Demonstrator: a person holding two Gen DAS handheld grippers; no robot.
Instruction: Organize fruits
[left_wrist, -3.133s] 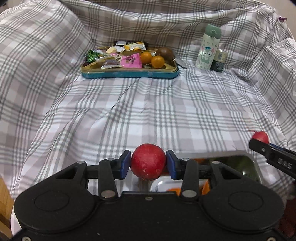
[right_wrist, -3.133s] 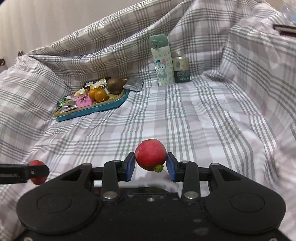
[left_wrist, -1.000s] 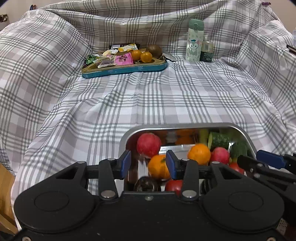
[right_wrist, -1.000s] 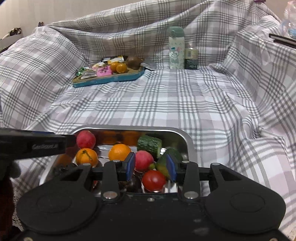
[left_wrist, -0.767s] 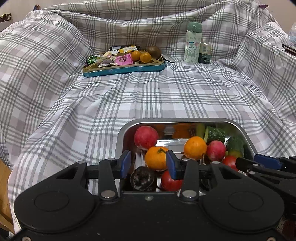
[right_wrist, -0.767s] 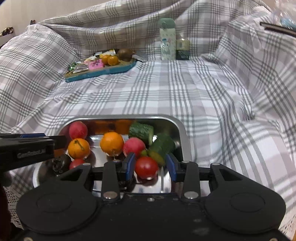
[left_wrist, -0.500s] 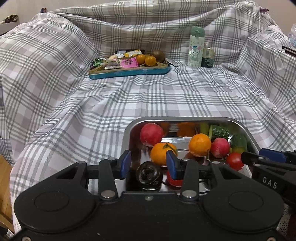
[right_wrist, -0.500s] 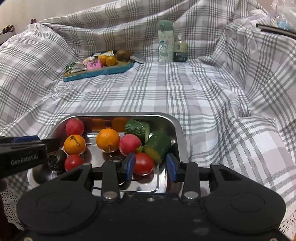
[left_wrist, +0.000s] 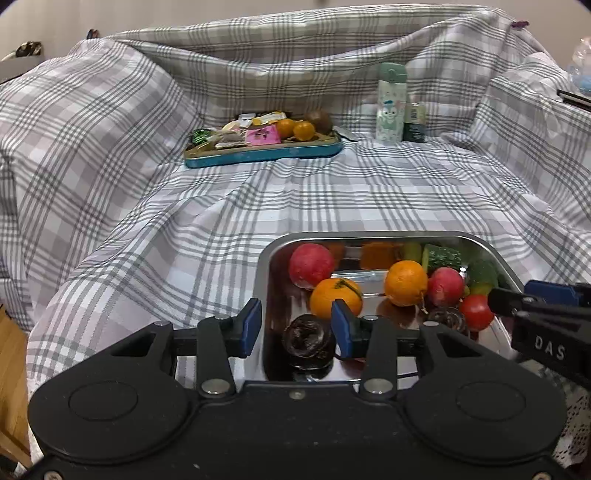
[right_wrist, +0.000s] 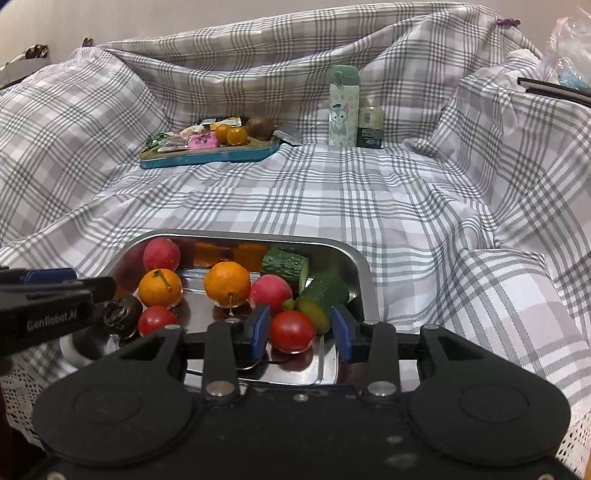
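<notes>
Plaid-draped surface (right_wrist: 332, 199) beneath steel fruit tray (right_wrist: 360, 269), both grippers' jaws wide and empty above it.

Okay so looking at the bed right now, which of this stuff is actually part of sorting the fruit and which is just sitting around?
Part of the job:
metal tray
two oranges
two red round fruits
two tomatoes
dark fruit
cucumber pieces
left gripper and right gripper, both open

Just lying about:
blue snack tray
cartoon bottle
small can
plaid sheet
</notes>
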